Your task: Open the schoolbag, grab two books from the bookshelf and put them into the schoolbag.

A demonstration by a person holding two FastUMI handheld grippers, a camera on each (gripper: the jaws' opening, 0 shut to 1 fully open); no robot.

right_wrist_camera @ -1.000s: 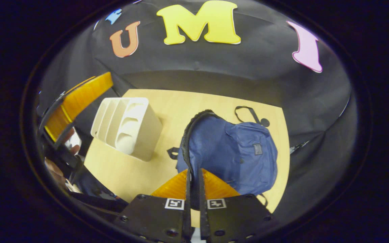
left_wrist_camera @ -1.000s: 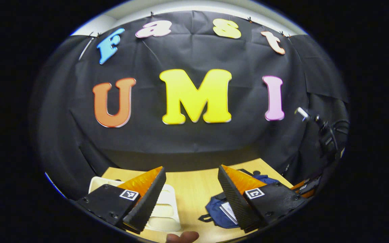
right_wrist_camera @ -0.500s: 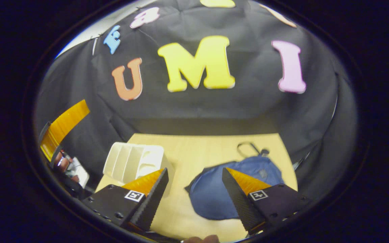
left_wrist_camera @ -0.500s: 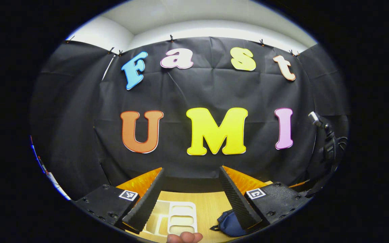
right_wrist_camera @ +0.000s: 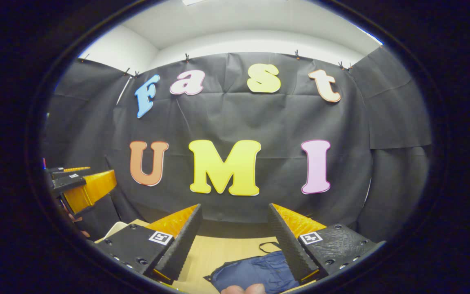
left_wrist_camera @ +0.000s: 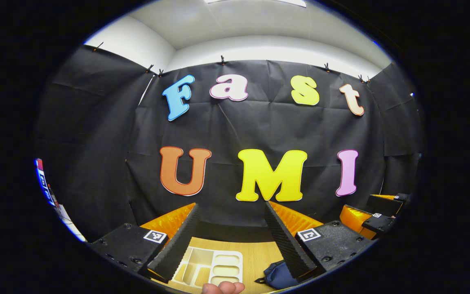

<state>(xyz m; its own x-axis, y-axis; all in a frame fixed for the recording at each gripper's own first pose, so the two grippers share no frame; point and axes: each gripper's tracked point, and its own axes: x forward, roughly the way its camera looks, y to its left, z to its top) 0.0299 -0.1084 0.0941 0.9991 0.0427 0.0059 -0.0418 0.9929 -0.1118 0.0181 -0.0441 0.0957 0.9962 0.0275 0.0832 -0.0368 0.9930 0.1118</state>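
Note:
My left gripper (left_wrist_camera: 231, 212) is open and held level, high over the table, with nothing between its fingers. Below it the white bookshelf (left_wrist_camera: 212, 267) lies on the wooden table (left_wrist_camera: 255, 257), and a corner of the blue schoolbag (left_wrist_camera: 278, 274) shows beside the right finger. My right gripper (right_wrist_camera: 235, 214) is open too, also empty, above the blue schoolbag (right_wrist_camera: 255, 270), which lies flat on the table (right_wrist_camera: 206, 255). The right gripper (left_wrist_camera: 375, 218) appears at the right edge of the left gripper view. In the right gripper view the left gripper (right_wrist_camera: 80, 183) sits at the left edge.
The black cloth wall stands right behind the table in both views, with a white wall and ceiling above it. A black strap loop (right_wrist_camera: 269, 246) of the bag lies on the table. A fingertip (left_wrist_camera: 222, 287) shows at the bottom edge.
Both grippers have lifted and tilted up from the table to face the wall. The right gripper, shut one second ago at the bag's opening, has opened and drawn away from the bag.

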